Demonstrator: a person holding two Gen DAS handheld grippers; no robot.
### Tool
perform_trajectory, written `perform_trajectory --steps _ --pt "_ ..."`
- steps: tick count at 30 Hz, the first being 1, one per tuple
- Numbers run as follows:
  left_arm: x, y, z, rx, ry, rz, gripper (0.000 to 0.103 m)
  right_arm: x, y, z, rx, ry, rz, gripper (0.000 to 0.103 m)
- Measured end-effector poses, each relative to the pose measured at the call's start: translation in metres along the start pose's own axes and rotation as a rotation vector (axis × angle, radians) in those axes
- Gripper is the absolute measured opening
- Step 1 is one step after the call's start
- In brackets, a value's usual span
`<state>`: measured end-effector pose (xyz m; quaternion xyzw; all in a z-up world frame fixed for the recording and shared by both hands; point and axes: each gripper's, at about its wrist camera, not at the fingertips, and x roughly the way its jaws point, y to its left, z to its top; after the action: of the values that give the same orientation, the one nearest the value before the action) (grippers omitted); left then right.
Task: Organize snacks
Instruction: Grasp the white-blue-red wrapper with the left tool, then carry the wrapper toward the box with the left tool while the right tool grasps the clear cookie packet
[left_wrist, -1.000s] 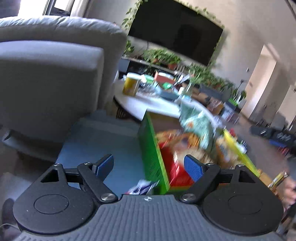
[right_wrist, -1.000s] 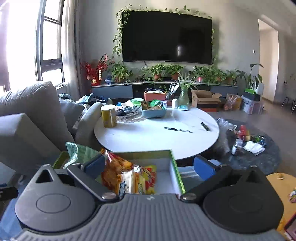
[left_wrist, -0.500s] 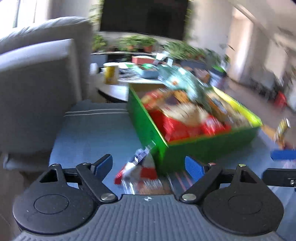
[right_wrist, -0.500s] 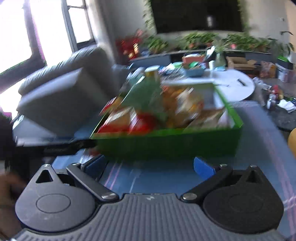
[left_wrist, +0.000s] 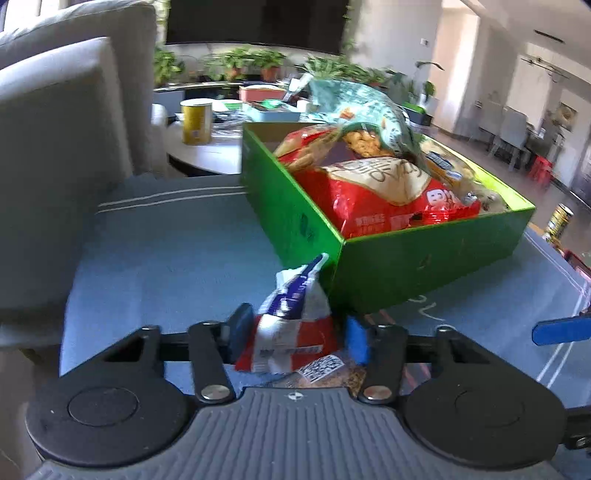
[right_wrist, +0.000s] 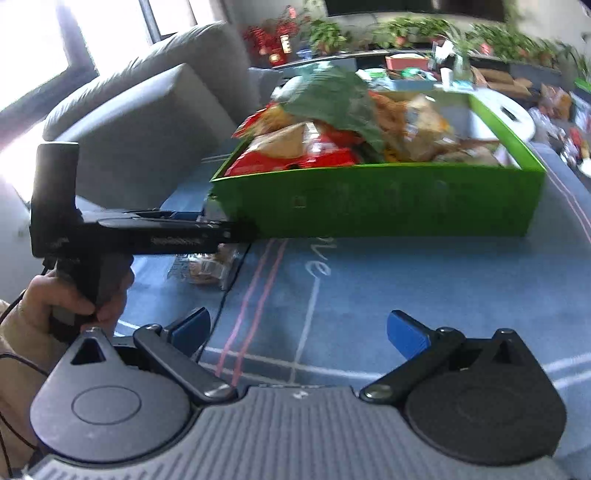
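Bare blue mat (right_wrist: 369, 295) ahead open; green box (right_wrist: 369, 203) blocks beyond, sofa (left_wrist: 55, 147) walls left

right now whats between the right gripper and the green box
Only bare blue mat lies between the open right gripper and the green box, as the right wrist view shows.

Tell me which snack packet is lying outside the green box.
The red, white and blue snack packet on the blue mat beside the green box, between the left gripper jaws, which have just been closing. The other packets sit inside the box.
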<state>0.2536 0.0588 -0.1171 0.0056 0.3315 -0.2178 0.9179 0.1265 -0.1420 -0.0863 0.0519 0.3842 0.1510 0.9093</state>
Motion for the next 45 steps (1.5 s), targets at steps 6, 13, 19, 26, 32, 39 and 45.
perform_trajectory --steps 6,13,19,26,32,39,45 --pt "-0.034 0.013 -0.016 -0.125 -0.052 0.005 0.038 0.024 0.032 0.016 -0.128 -0.026 0.008 0.103" --pt "-0.084 0.036 -0.024 -0.258 -0.140 0.031 0.038 0.052 0.073 0.013 -0.249 0.005 0.110 0.103" --pt "-0.120 0.047 -0.042 -0.332 -0.172 0.070 0.038 0.074 0.094 0.004 -0.286 -0.013 0.055 0.099" --pt "-0.147 0.048 -0.074 -0.396 -0.177 0.102 0.038 0.034 0.082 -0.007 -0.301 -0.135 -0.013 0.083" --pt "-0.146 0.037 -0.079 -0.402 -0.160 0.085 0.038 -0.008 0.053 0.011 -0.212 -0.224 -0.061 0.078" --pt "-0.145 0.016 -0.073 -0.371 -0.181 0.046 0.038 -0.031 0.021 0.014 -0.164 -0.255 0.015 0.078" --pt "-0.152 0.012 -0.075 -0.349 -0.174 0.075 0.038 0.006 0.041 0.003 -0.450 -0.156 0.192 0.078"
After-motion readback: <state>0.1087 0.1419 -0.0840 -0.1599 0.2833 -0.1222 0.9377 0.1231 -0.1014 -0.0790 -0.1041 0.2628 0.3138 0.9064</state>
